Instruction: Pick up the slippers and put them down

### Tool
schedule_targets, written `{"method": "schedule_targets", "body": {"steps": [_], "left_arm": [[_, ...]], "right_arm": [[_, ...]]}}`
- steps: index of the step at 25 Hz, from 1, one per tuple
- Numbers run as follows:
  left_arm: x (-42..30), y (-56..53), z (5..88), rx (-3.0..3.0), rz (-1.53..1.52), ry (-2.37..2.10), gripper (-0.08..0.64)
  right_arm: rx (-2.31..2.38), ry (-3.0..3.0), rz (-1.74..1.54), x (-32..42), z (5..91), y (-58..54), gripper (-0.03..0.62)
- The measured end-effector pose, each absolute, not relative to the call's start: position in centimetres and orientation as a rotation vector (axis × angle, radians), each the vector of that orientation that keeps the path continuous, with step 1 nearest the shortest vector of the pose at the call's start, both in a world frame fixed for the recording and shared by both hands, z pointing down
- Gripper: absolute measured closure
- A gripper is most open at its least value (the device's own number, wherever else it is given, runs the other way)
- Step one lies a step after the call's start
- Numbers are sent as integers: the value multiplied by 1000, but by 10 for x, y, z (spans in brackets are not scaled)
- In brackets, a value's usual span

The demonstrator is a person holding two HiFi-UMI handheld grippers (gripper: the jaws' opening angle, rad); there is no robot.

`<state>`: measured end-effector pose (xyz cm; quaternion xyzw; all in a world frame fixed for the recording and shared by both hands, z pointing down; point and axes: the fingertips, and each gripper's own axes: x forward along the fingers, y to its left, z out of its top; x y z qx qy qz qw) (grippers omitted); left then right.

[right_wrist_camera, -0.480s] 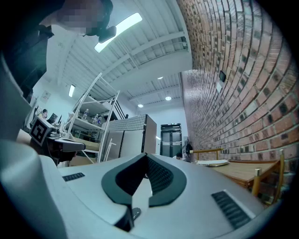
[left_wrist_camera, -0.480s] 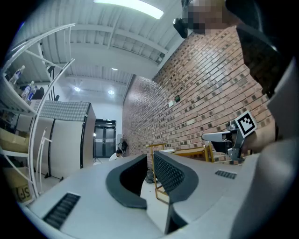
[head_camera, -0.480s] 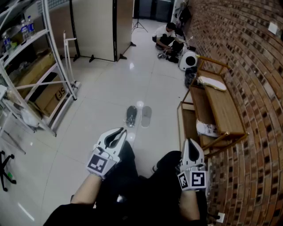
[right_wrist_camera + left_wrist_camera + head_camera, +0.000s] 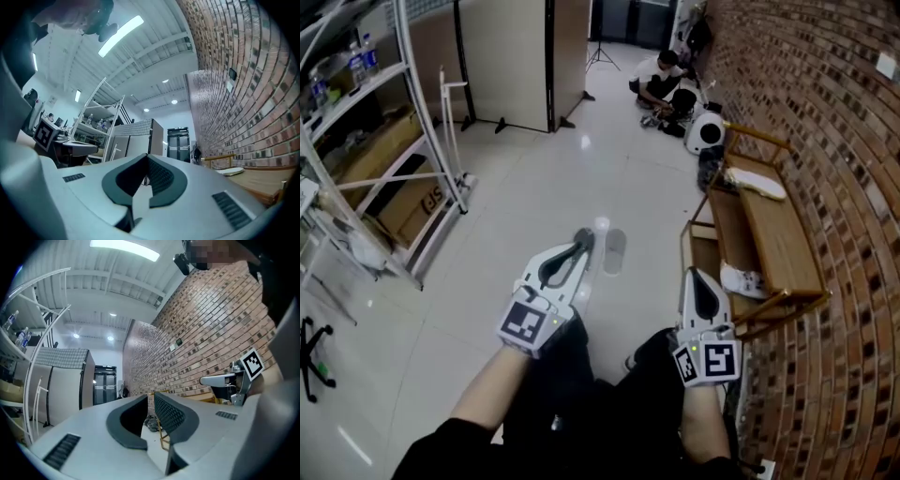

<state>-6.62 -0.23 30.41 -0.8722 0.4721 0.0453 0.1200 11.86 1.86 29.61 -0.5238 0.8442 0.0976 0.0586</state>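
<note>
Left gripper (image 4: 574, 253) and right gripper (image 4: 701, 276) jaws closed, empty; dark slipper (image 4: 587, 235) partly behind left.

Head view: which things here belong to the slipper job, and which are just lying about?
Job: grey slippers; left gripper; right gripper.

Lying about: wooden bench; white shoe on its lower shelf; cardboard box; metal rack.
</note>
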Motion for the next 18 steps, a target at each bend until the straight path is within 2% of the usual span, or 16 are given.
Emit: {"method": "schedule_targets", "body": {"steps": [6,12,18], "left_arm": [[-59,-42,303,-2585,129,1395,520],[-32,-90,311,-2650,84,1381,520],[-22,-101,312,-2650,147,1377,520]], "right_arm": [[-1650,2557,239,126,302,-22,583],[-1744,2423,19,140,304,-74,583],[-1747,2452,32,128,321,-88,583]]}}
